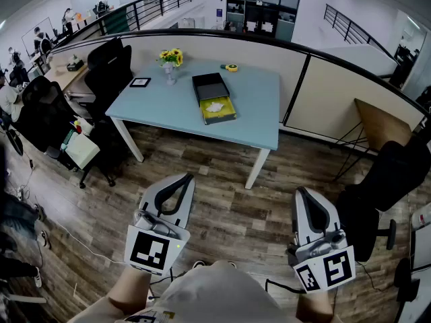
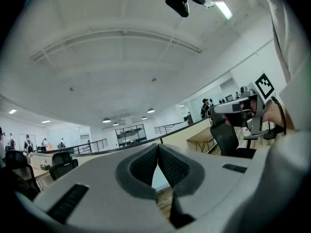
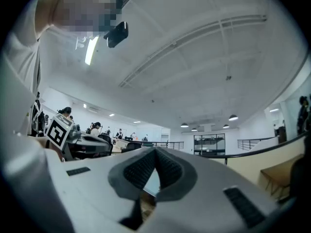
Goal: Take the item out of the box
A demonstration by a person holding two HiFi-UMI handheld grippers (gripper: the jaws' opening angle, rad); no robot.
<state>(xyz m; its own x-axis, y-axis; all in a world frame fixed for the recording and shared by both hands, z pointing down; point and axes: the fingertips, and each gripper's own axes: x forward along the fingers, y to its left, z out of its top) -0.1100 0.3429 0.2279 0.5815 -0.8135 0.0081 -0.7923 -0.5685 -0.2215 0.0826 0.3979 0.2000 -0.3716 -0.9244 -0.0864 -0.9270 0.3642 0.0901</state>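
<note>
Far ahead on the light blue table point(image 1: 256, 106) lies an open box point(image 1: 226, 118) with a yellow inside, its black lid point(image 1: 209, 86) just behind it. A white crumpled item point(image 1: 215, 106) rests in the yellow part. Both grippers hang low by the person's body over the wooden floor, well short of the table. The left gripper point(image 1: 188, 177) has its pads pressed together with nothing between them point(image 2: 158, 148). The right gripper point(image 1: 300, 191) is likewise shut and empty point(image 3: 155, 152). Both gripper views tilt up toward the ceiling, so the box is hidden there.
A vase of yellow flowers point(image 1: 170, 59), a small black tablet point(image 1: 140, 82) and a yellow tape measure point(image 1: 231, 66) also sit on the table. Black office chairs point(image 1: 111, 73) stand at its left, another chair point(image 1: 384, 180) at right. A curved partition point(image 1: 323, 86) backs the table.
</note>
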